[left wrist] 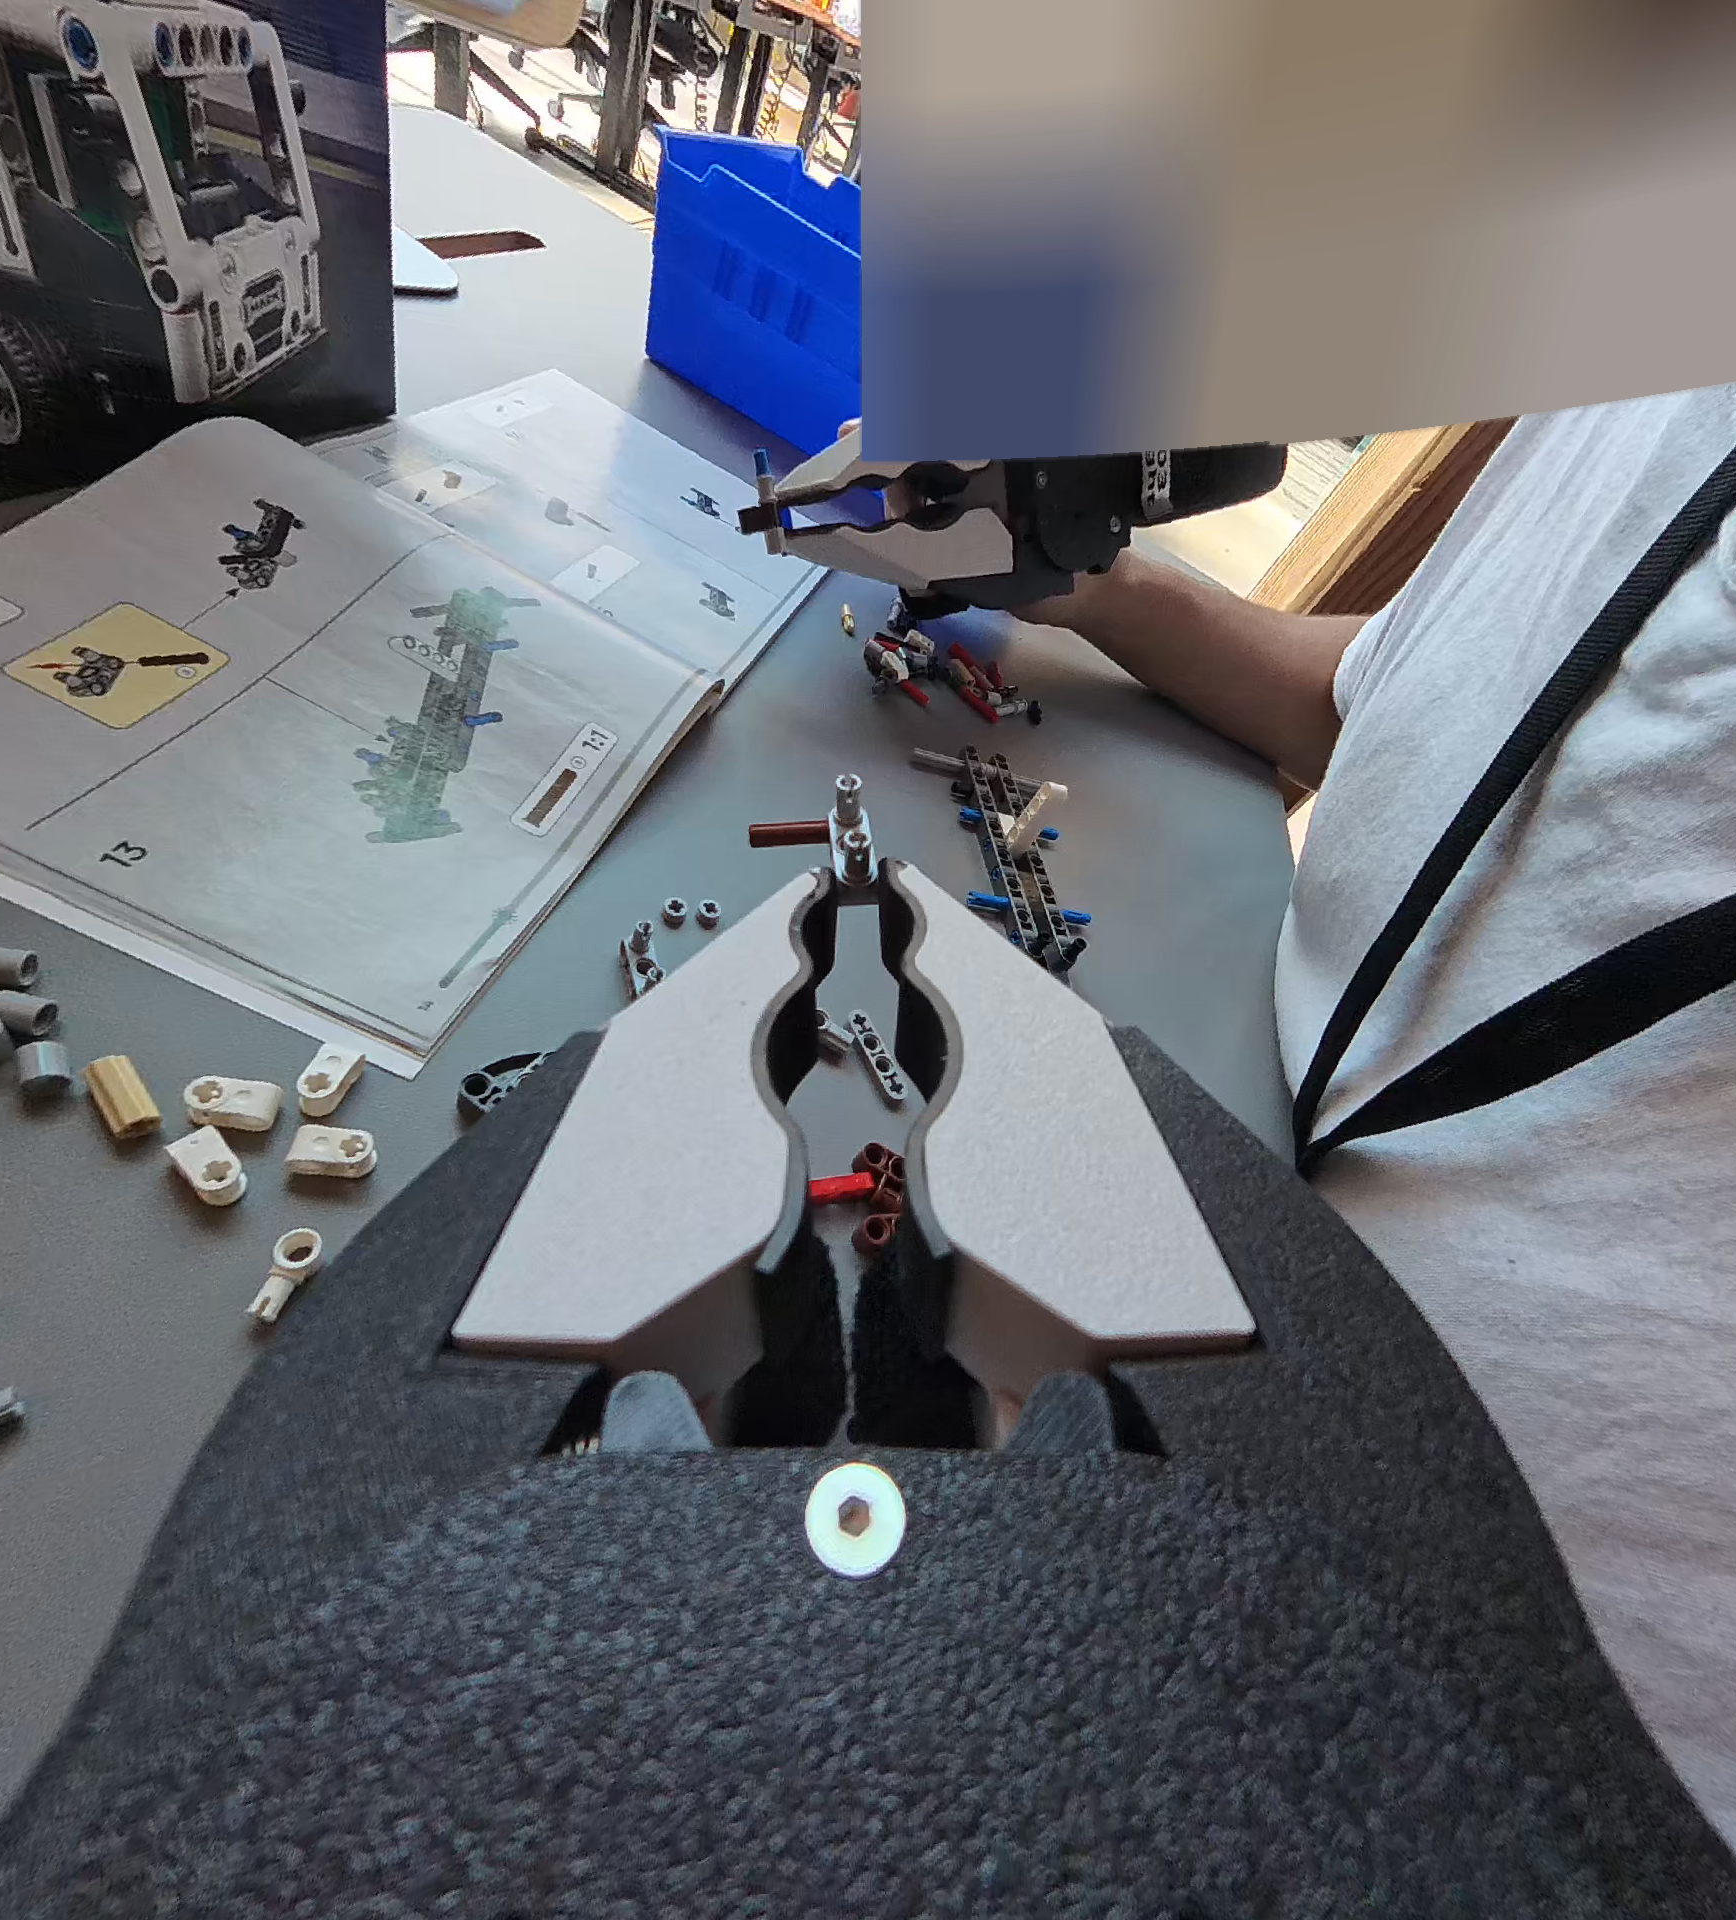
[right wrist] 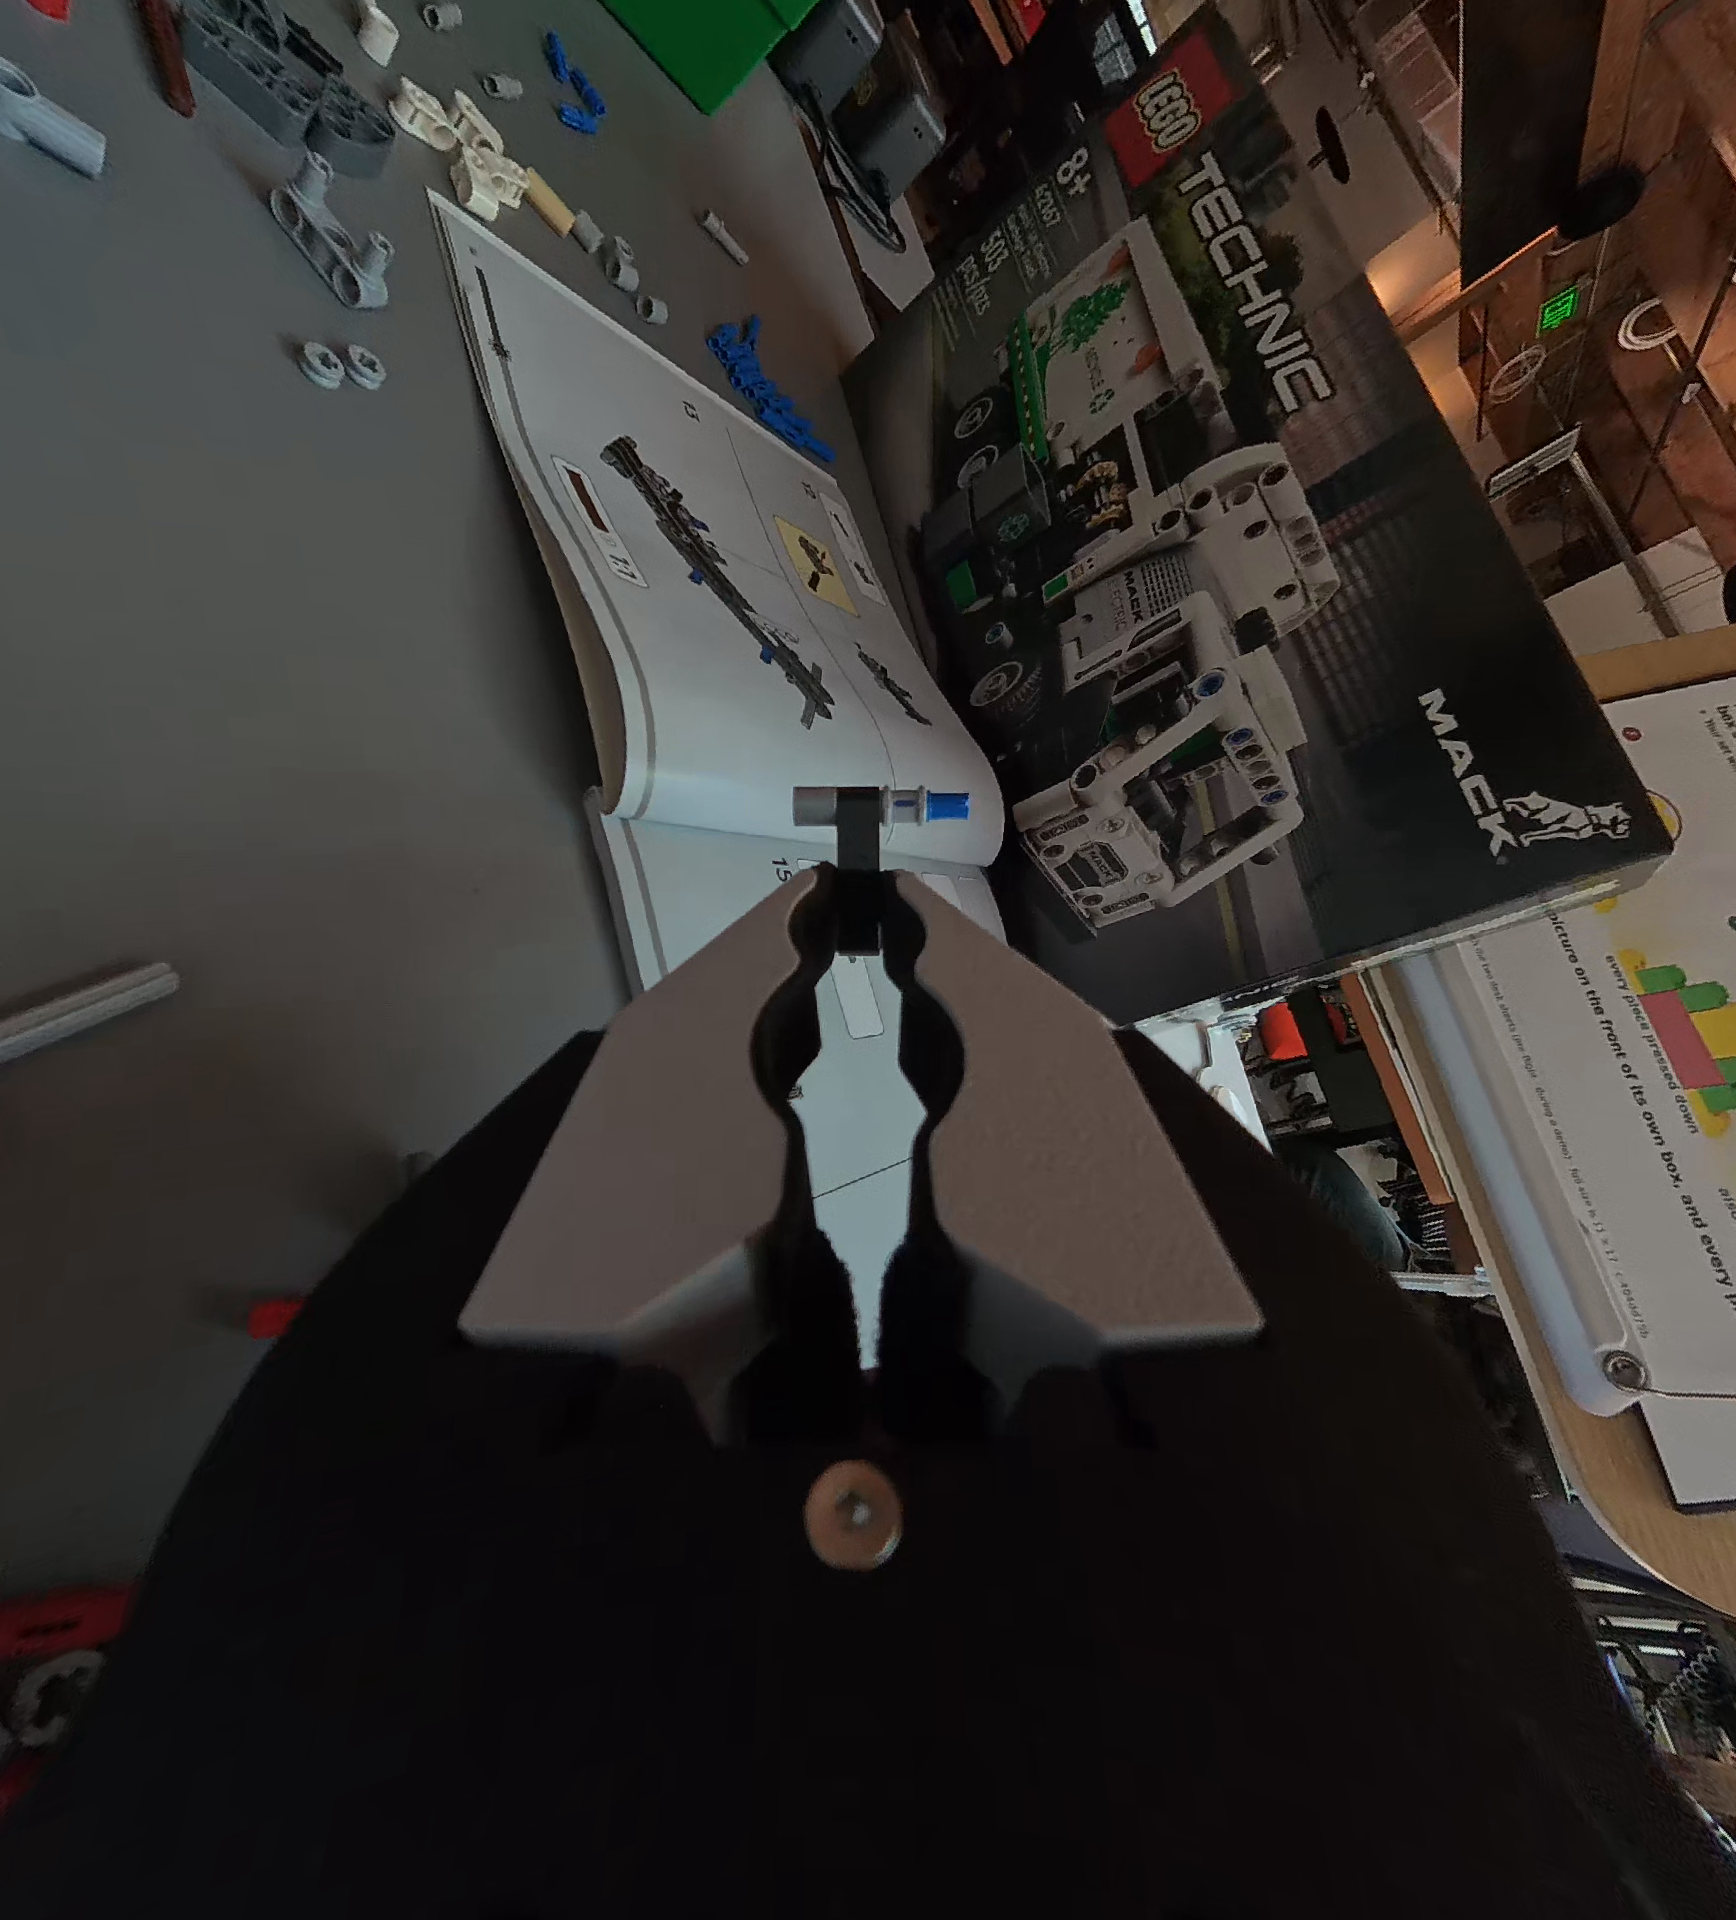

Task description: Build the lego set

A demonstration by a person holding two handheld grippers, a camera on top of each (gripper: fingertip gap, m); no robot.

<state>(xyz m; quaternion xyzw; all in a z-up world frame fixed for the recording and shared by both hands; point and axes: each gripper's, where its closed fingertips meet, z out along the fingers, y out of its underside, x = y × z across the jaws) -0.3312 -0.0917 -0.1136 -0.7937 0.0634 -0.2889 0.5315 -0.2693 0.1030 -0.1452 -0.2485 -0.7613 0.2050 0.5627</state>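
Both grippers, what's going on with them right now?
A person is building the lego set with a gripper in each hand. The left gripper is shut on a small grey connector piece with a brown axle sticking out sideways, held above the grey table. The right gripper is shut on a black piece carrying a grey-and-blue pin, held over the open instruction booklet. Loose parts lie scattered around, and a partly built dark beam assembly rests near the person.
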